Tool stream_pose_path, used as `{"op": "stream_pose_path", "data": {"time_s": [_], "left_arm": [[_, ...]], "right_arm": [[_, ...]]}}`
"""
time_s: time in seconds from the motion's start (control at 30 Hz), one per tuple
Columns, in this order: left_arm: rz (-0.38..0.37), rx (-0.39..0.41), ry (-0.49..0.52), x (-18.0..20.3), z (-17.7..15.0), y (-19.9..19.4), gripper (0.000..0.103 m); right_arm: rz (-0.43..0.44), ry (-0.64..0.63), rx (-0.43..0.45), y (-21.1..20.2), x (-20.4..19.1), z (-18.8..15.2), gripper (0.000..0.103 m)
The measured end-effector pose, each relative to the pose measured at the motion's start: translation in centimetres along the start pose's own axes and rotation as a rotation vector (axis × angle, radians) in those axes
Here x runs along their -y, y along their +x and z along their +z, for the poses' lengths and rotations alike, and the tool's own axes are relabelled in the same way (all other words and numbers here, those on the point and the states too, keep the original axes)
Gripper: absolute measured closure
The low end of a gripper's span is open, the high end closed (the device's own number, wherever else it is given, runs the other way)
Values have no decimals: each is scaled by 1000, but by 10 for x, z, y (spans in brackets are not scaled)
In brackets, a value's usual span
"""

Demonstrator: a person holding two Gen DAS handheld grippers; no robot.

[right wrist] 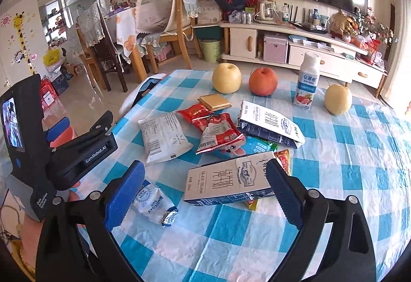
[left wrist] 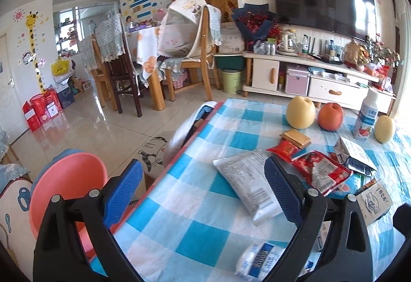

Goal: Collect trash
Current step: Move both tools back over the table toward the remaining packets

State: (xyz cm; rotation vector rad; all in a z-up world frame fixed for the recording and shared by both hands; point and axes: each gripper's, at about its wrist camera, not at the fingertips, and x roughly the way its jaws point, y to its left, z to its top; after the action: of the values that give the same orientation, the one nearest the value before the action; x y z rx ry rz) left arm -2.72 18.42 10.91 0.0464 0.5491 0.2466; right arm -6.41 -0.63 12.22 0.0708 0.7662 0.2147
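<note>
Trash lies on the blue-and-white checked table point(right wrist: 346, 158): a white wrapper point(right wrist: 164, 138) point(left wrist: 253, 187), red snack wrappers point(right wrist: 218, 133) point(left wrist: 321, 171), a flattened milk carton point(right wrist: 231, 182), a second carton point(right wrist: 269, 123) and a small blue-and-white packet point(right wrist: 154, 201) point(left wrist: 257, 259). My left gripper point(left wrist: 205, 194) is open over the table's left edge, its right finger beside the white wrapper. My right gripper point(right wrist: 205, 194) is open and empty just above the flattened carton. The left gripper's body point(right wrist: 84, 151) shows at the left of the right wrist view.
Two pears point(right wrist: 226, 78) point(right wrist: 337, 99), an apple point(right wrist: 263, 81) and a yogurt bottle point(right wrist: 307, 81) stand at the table's far side, with a gold packet point(right wrist: 214, 102). A pink bin point(left wrist: 64, 192) sits off the table's left edge. Chairs and a TV stand lie beyond.
</note>
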Motion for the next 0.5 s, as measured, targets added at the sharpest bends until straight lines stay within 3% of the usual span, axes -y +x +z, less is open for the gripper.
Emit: {"op": "stream_pose_path", "data": {"time_s": [0.5], "left_arm": [[-59,-27,98,55,-7,-2,7]], "right_arm": [[-67,90,-30,0,58,0,9]]}}
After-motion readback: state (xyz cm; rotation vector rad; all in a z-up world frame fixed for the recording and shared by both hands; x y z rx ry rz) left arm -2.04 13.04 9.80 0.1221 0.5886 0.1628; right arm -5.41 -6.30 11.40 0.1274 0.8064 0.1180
